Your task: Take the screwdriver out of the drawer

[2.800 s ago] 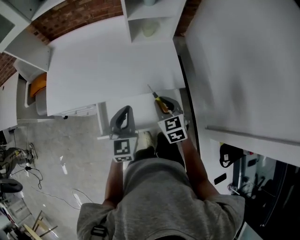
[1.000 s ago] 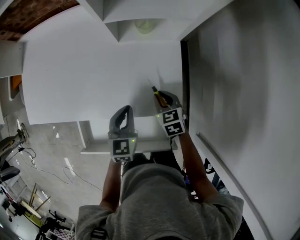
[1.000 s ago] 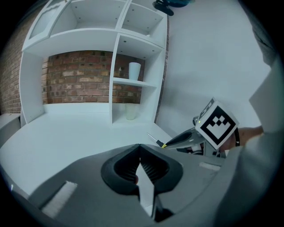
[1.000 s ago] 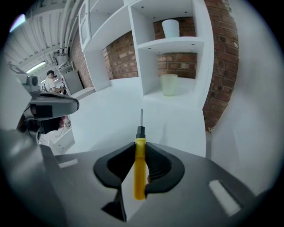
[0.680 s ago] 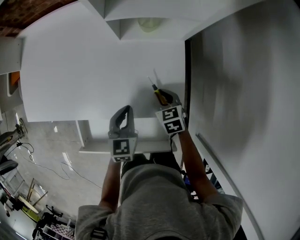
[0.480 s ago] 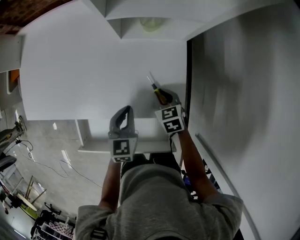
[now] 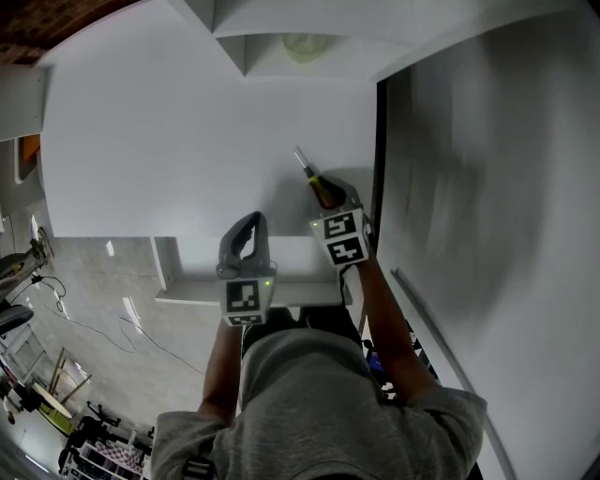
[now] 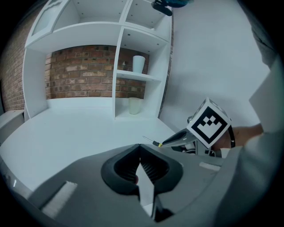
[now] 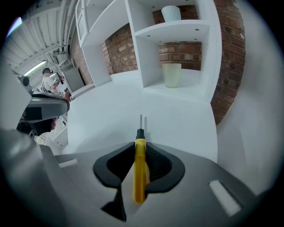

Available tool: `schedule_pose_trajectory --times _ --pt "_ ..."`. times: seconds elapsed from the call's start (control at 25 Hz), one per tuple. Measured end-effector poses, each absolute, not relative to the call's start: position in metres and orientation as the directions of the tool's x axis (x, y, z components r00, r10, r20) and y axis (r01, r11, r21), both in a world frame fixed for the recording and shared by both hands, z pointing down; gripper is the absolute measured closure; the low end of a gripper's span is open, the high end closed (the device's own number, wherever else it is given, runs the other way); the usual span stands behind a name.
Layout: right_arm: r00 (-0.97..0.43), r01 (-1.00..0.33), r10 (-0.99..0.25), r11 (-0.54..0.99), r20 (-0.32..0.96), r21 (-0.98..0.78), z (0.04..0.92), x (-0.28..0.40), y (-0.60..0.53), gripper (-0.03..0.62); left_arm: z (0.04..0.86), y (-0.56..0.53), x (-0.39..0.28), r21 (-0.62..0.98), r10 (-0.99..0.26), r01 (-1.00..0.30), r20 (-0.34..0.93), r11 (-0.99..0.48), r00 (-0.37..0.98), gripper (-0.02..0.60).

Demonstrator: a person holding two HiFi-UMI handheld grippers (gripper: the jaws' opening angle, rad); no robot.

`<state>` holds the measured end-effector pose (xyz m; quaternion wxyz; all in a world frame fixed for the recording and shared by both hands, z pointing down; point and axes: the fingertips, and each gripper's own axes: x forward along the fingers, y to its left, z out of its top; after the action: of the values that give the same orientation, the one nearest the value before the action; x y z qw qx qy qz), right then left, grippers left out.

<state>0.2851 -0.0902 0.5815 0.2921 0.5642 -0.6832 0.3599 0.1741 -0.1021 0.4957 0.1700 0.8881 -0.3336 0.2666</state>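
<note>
A screwdriver (image 9: 140,168) with a yellow handle, black collar and thin metal shaft sticks out forward between the pads of my right gripper (image 9: 140,148), which is shut on its handle. In the head view my right gripper (image 7: 330,197) holds the screwdriver (image 7: 314,183) low over the white countertop (image 7: 187,122), just past the open drawer (image 7: 291,262). Whether the tip touches the top I cannot tell. My left gripper (image 7: 246,225) hangs over the drawer's front, to the left. Its jaws (image 8: 140,153) meet with nothing between them. From there the right gripper (image 8: 177,139) shows to the right.
A white shelf unit stands at the back of the countertop with a pale cup (image 9: 171,74) in its lower bay and a white cup (image 9: 171,12) above. A tall white panel (image 7: 487,187) runs close along the right. Brick wall behind; grey floor with cables at left.
My right gripper has carried the screwdriver from above the drawer out over the countertop and sunk slightly toward it. The left gripper has stayed over the drawer front.
</note>
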Motion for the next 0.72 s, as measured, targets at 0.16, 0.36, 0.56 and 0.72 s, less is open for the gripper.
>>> schedule_pose_trajectory --times 0.16,0.36,0.56,0.72 --pt "-0.186 -0.983 -0.56 0.1 0.807 -0.156 0.584 0.285 -0.089 0.503 0.495 -0.099 0.175 0.124 -0.502 -0.683 0.587 -0.72 0.635 0.569" --pt "-0.193 -0.981 -0.561 0.111 0.805 -0.158 0.583 0.283 -0.086 0.443 0.49 -0.096 0.174 0.119 -0.505 -0.68 0.58 -0.724 0.64 0.569" --pt "-0.194 -0.981 -0.576 0.114 0.794 -0.157 0.578 0.282 -0.083 0.39 0.484 -0.093 0.172 0.111 -0.512 -0.679 0.573 -0.726 0.64 0.569" --pt "-0.183 -0.983 -0.594 0.109 0.783 -0.147 0.571 0.282 -0.082 0.384 0.479 -0.091 0.17 0.101 -0.517 -0.675 0.564 -0.731 0.644 0.569"
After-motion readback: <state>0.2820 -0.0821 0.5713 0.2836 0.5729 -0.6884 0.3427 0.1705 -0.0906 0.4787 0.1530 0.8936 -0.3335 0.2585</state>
